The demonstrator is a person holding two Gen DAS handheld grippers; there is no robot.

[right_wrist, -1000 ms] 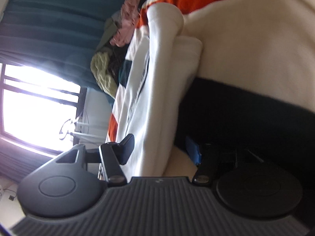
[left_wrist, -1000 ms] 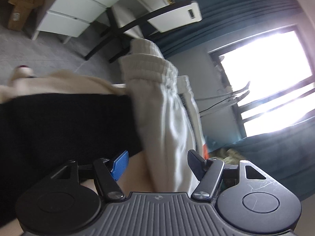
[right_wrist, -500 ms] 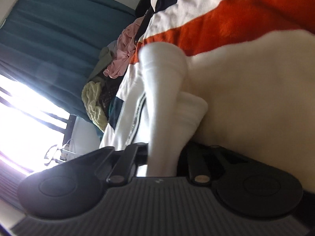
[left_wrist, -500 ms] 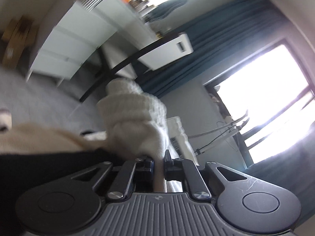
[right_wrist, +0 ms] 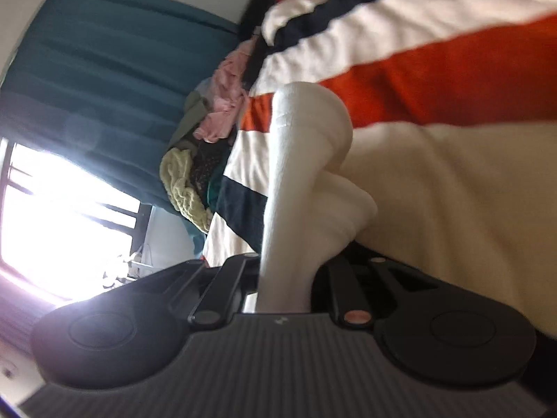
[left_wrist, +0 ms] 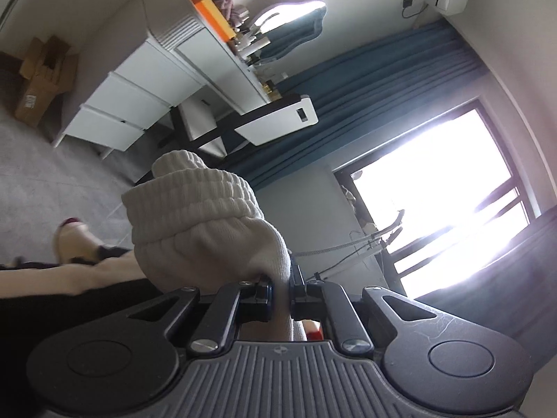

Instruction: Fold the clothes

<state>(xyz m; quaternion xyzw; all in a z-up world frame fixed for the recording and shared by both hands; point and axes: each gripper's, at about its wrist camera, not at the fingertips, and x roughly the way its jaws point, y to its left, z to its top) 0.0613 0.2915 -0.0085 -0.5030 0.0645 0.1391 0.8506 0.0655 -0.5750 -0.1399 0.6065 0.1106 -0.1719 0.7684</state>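
Both tools closed since 1 s ago and lifted. Left tool (left_wrist: 281, 291) pinches the cream garment's (left_wrist: 205, 223) ribbed waistband, bunched above its fingers. Right tool (right_wrist: 285, 278) clamps a smooth fold of that garment (right_wrist: 306, 160), raised over the striped bed cover (right_wrist: 435, 62). Beyond: white drawers (left_wrist: 139, 104), teal curtain (left_wrist: 365, 87), bright window (left_wrist: 445, 188).

Hidden or unclear: right gripper (right_wrist: 283, 287) fingertips, buried under cream garment (right_wrist: 299, 188); striped blanket (right_wrist: 435, 55), motion-blurred, cut off upper right; window (left_wrist: 449, 188), overexposed at right; clothes pile (right_wrist: 205, 146), indistinct centre-left.
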